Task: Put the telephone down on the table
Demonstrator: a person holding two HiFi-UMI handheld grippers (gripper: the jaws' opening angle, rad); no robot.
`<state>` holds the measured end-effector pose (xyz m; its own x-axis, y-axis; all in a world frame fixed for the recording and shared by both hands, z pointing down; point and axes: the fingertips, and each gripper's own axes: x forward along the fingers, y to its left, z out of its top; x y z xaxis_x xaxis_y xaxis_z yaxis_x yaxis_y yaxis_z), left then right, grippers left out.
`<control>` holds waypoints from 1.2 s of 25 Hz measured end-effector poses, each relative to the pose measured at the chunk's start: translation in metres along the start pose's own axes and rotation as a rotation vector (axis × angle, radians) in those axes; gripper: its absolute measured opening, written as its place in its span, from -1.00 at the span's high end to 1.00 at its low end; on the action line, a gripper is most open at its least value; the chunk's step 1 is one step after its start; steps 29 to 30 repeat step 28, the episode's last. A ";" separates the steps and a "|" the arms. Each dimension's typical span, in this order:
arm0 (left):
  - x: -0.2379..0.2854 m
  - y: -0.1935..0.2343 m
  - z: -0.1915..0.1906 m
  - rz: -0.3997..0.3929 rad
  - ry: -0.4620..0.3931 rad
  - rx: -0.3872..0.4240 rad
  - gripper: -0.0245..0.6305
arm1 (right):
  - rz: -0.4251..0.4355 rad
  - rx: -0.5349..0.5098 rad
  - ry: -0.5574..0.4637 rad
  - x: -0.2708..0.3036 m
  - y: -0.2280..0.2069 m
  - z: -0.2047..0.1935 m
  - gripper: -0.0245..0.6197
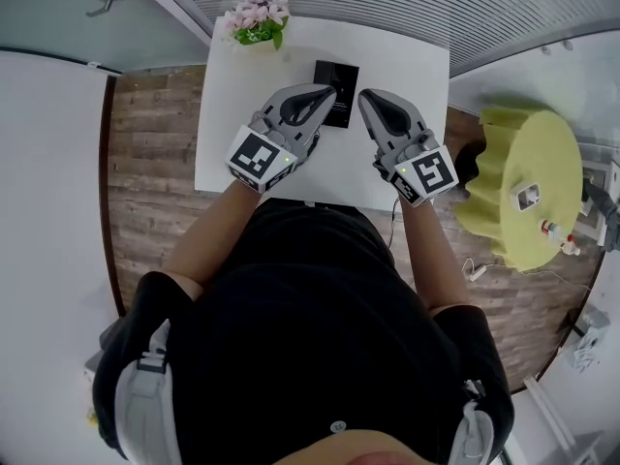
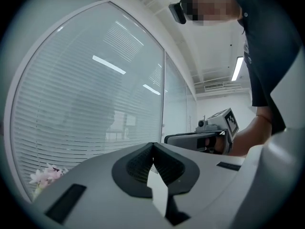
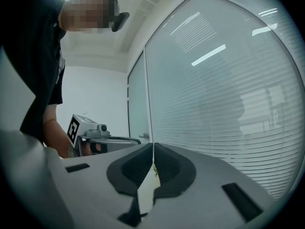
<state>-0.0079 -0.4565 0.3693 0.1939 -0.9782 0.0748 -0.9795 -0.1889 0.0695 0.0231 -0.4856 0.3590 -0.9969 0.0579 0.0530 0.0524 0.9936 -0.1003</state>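
Note:
The telephone (image 1: 339, 100), a flat black rectangle, lies on the white table (image 1: 232, 114) near its far middle. My left gripper (image 1: 327, 91) hovers above the table with its tip over the phone's left edge, jaws shut and empty. My right gripper (image 1: 367, 96) hangs just right of the phone, also shut with nothing in it. In the left gripper view the closed jaws (image 2: 153, 146) point level at a window with blinds, and the right gripper (image 2: 214, 132) shows beside them. The right gripper view shows its closed jaws (image 3: 153, 146) and the left gripper (image 3: 93, 133); the phone is hidden in both.
A pot of pink flowers (image 1: 256, 17) stands at the table's far left corner, also visible low at the left as flowers (image 2: 45, 175). A yellow-green round side table (image 1: 504, 187) with small items stands to the right. Wooden floor surrounds the table; a blind-covered glass wall lies beyond it.

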 end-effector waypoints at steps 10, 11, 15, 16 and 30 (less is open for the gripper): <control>0.002 -0.006 0.003 -0.018 -0.002 0.015 0.90 | 0.001 0.002 -0.018 -0.003 0.007 0.002 0.85; 0.002 -0.007 0.003 -0.017 -0.002 0.015 0.90 | 0.000 0.000 -0.018 -0.003 0.007 0.002 0.85; -0.001 -0.009 0.002 -0.016 0.002 0.024 0.90 | 0.001 0.000 -0.014 -0.004 0.011 0.001 0.85; -0.001 -0.010 0.001 -0.016 0.003 0.027 0.90 | 0.001 -0.002 -0.009 -0.004 0.012 0.000 0.85; 0.001 -0.012 0.003 -0.022 0.000 0.036 0.90 | -0.006 -0.027 0.009 -0.004 0.014 -0.003 0.85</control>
